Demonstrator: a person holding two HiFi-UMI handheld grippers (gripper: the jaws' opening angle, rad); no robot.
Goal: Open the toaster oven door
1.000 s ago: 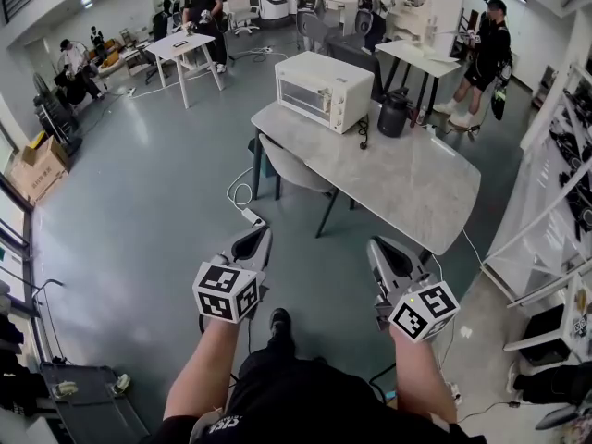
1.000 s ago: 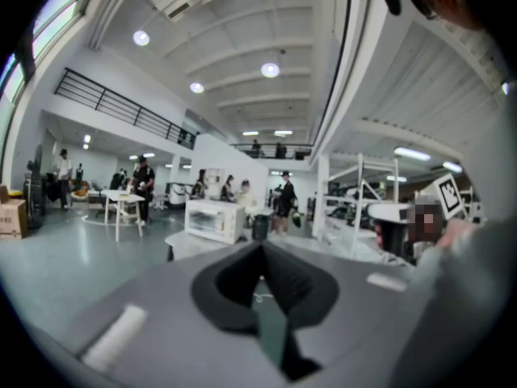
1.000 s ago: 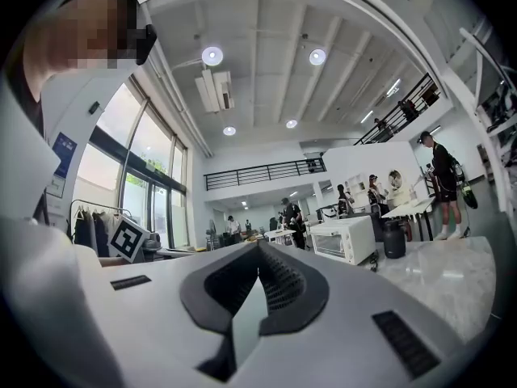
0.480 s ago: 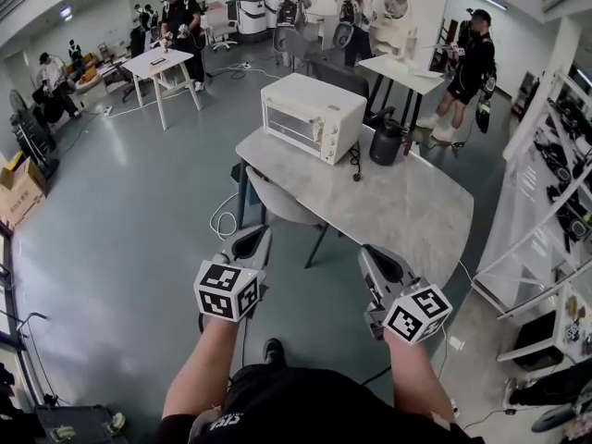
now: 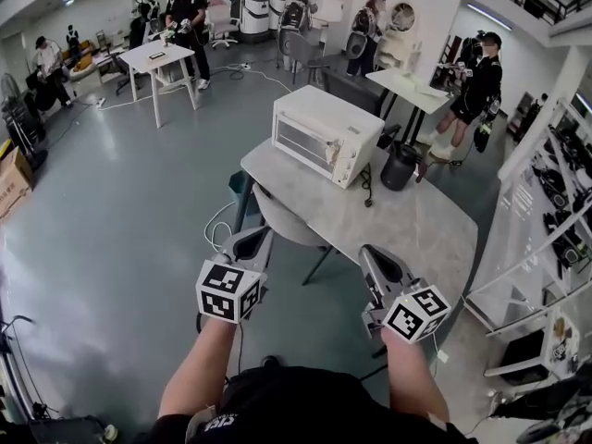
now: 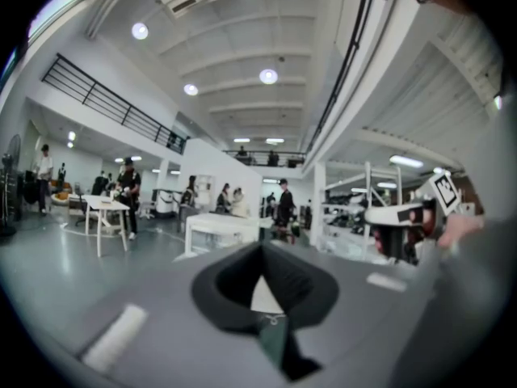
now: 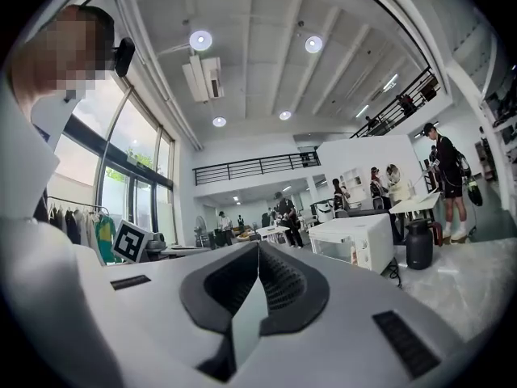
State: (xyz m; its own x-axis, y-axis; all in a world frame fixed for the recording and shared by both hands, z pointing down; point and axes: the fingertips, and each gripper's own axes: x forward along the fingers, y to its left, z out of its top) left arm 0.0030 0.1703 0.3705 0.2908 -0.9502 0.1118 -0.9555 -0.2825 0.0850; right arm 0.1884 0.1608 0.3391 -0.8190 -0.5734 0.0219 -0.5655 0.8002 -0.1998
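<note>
Ahead, saw toaster oven [image 5: 326,134] at far end of tabletop [image 5: 412,234], door shut. Held left gripper [image 5: 251,240] and right gripper [image 5: 371,254] well short of oven, jaws of both pressed together, nothing between.

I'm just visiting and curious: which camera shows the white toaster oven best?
The head view: the whole toaster oven sits on the table, door shut. The right gripper view shows it small; the left gripper view, not clearly.
</note>
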